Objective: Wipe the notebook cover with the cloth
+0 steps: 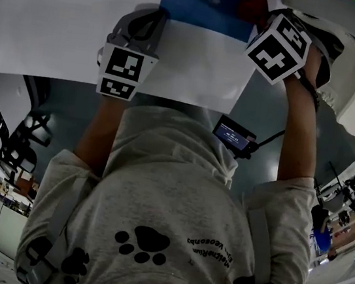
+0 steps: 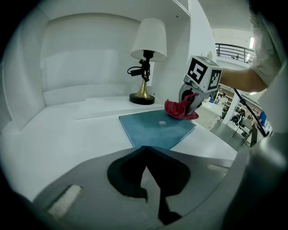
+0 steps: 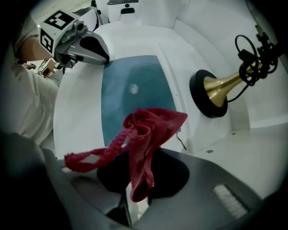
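Note:
A blue notebook (image 2: 155, 128) lies flat on the white table (image 2: 67, 134), with a small white spot (image 3: 133, 88) on its cover. My right gripper (image 3: 137, 179) is shut on a crumpled red cloth (image 3: 146, 132). It holds the cloth at the notebook's edge nearest the lamp; the left gripper view shows the cloth (image 2: 180, 109) low over that corner. A loose end trails left. My left gripper (image 2: 145, 150) is shut with nothing in it. Its tip (image 3: 96, 47) sits at the opposite corner of the notebook (image 3: 132, 96); whether it touches is unclear.
A table lamp (image 2: 146, 58) with a white shade, brass stem and round black base (image 3: 209, 94) stands just beyond the notebook, its cable looped at the stem. White walls enclose the table's back and side. The person's arms and grey shirt (image 1: 165, 222) fill the head view.

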`<control>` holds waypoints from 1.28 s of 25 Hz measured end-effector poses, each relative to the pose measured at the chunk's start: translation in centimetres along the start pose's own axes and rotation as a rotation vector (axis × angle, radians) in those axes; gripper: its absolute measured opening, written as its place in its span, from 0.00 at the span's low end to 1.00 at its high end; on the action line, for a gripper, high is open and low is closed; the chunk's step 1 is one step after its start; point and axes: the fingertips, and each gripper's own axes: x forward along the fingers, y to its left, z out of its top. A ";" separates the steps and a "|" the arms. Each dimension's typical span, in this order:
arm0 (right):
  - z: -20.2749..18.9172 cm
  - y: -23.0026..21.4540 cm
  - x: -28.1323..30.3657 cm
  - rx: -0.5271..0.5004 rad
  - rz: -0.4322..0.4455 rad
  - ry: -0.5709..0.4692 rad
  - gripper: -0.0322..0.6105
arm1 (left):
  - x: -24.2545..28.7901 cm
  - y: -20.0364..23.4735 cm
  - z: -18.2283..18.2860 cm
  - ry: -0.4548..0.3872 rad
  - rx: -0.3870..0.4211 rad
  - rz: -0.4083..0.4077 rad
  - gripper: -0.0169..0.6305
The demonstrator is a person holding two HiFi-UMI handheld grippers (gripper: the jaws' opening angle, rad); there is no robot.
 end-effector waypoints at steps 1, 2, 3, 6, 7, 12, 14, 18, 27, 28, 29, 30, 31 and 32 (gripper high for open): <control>-0.4 0.0 0.2 0.012 0.002 0.007 0.15 | 0.0 0.0 0.0 0.000 -0.006 0.001 0.02; -0.8 0.0 0.3 0.022 0.002 0.016 0.15 | 0.0 0.1 -0.1 0.002 -0.013 0.001 0.02; -1.2 0.0 0.5 0.028 0.001 0.026 0.15 | 0.0 0.1 -0.2 0.005 -0.020 0.000 0.02; -1.3 0.0 -0.1 0.047 -0.014 0.028 0.15 | -0.2 0.1 -0.5 0.014 -0.031 -0.005 0.02; -0.9 0.1 -0.7 0.053 -0.018 0.008 0.15 | -0.3 0.1 -0.6 0.018 -0.032 -0.006 0.02; 4.3 1.7 -5.1 0.044 -0.003 -0.219 0.15 | -0.5 -0.3 -1.4 0.060 0.006 0.002 0.02; 6.8 2.7 -6.2 0.012 0.007 -0.298 0.15 | -0.5 -0.5 -1.5 0.072 0.029 0.010 0.02; 11.4 5.0 -6.4 -0.085 0.023 -0.363 0.15 | -0.5 -0.5 -1.4 0.078 0.028 0.012 0.02; 17.4 8.5 -4.4 -0.230 0.071 -0.337 0.15 | -0.7 -0.6 -1.4 0.075 0.029 0.012 0.02; 17.5 8.6 -4.0 -0.237 0.075 -0.321 0.15 | -0.6 -0.7 -1.4 0.073 0.028 0.010 0.02; 17.5 8.7 -3.6 -0.239 0.083 -0.309 0.15 | -0.6 -0.7 -1.5 0.074 0.027 0.009 0.02; 17.5 8.9 -3.3 -0.238 0.092 -0.300 0.15 | -0.6 -0.8 -1.6 0.076 0.026 0.009 0.02; 17.6 9.0 -3.1 -0.234 0.102 -0.294 0.15 | -0.5 -0.8 -1.6 0.077 0.025 0.008 0.02; 17.6 9.1 -2.9 -0.230 0.111 -0.290 0.15 | -0.5 -0.8 -1.7 0.076 0.024 0.007 0.02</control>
